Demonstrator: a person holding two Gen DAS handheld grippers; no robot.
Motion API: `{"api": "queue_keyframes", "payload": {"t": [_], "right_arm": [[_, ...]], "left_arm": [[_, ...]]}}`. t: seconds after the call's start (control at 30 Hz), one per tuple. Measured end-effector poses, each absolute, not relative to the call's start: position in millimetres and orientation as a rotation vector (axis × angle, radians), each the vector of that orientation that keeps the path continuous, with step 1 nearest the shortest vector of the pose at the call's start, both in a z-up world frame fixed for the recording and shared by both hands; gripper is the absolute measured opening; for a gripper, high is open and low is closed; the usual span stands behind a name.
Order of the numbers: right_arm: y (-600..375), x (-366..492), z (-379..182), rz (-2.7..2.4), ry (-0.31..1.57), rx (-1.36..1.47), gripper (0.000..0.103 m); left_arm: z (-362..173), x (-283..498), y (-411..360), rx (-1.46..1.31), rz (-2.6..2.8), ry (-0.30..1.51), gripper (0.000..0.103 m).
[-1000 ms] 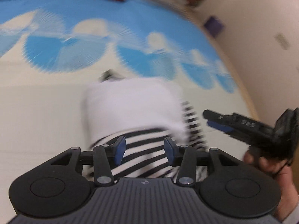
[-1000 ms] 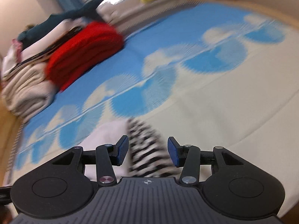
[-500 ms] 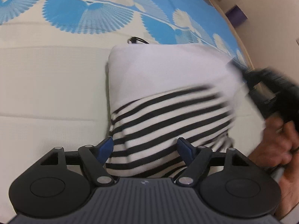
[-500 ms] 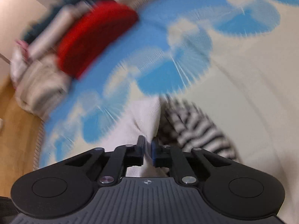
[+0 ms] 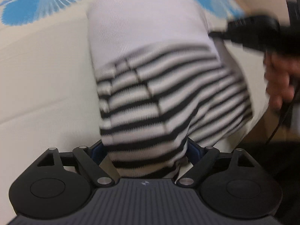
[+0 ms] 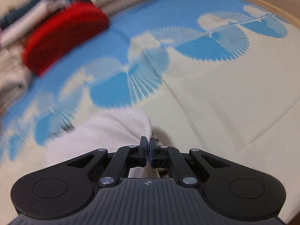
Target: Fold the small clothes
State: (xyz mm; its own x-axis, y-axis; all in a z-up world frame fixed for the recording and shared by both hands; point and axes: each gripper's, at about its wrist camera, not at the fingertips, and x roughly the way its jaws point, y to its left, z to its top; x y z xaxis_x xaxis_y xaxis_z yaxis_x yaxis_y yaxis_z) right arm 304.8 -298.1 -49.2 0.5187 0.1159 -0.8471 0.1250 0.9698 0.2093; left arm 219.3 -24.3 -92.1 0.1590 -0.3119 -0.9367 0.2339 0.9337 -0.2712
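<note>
A small garment (image 5: 150, 71), white at the far end and black-and-white striped near me, lies on the cream and blue mat (image 5: 43, 71). My left gripper (image 5: 145, 150) is open wide, its jaws on either side of the striped near end, which fills the gap between them. My right gripper (image 6: 148, 148) is shut on the white edge of the garment (image 6: 112, 131). It also shows in the left wrist view (image 5: 253, 30), blurred, at the garment's right side with the hand that holds it.
A folded red cloth (image 6: 63, 37) and a pile of pale and dark fabrics (image 6: 11, 60) lie at the far left of the mat. The mat's tan border (image 6: 271, 5) curves along the far right.
My left gripper has opened wider and moved forward over the striped end. My right gripper has shut on the white edge and now holds it.
</note>
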Motion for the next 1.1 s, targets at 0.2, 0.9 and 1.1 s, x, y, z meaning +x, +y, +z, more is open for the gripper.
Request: {"api": "queue_keyframes", "payload": {"t": [0.2,0.9,1.1], "right_arm": [[-289.0,301.2,-63.0,-0.01,1.038,0.167,0.002],[-295.8,295.7,-52.0,0.021,1.02,0.203,0.005],[-326.4,274.7,-41.0,0.127,1.048,0.39,0.043]], "left_arm": [[-66.3,214.5,-24.2,-0.092,-0.417,1.334,0.083],[-86.4,226.3,-3.1,-0.012,-0.395,1.351,0.087],[-58.5,234.6,5.1,-0.101,-0.408,1.271,0.086]]}}
